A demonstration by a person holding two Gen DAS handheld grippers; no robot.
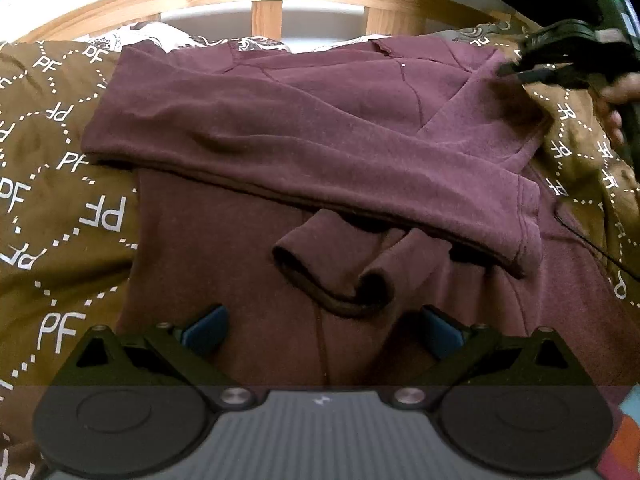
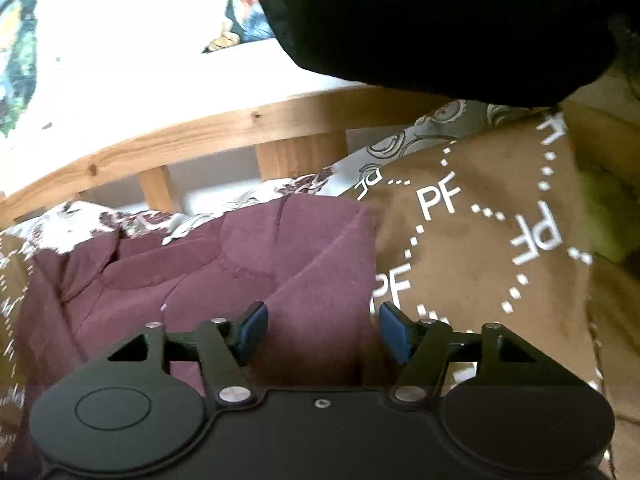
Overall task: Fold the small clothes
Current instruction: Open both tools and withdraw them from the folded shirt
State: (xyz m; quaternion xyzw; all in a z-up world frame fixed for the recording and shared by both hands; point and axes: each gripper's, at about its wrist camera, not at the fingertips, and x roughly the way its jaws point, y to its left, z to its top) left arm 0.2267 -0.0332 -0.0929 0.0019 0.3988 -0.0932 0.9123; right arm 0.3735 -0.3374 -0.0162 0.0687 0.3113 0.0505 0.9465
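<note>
While the maroon top (image 1: 304,128) lay on the brown blanket (image 1: 52,208), sleeves folded across, both grippers were released: left (image 1: 322,332) at six o'clock, right (image 2: 322,328) at two. Soft, light fabric; I'd pinch the hem corners.

Left gripper (image 1: 322,330) black with blue pads, ribbed grey body, silver screws, right gripper (image 2: 323,330) alike

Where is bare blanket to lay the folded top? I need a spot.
Bare blanket lies left of the maroon top, and more right of it. The middle is crowded with folded sleeves; the headboard closes the back.
</note>
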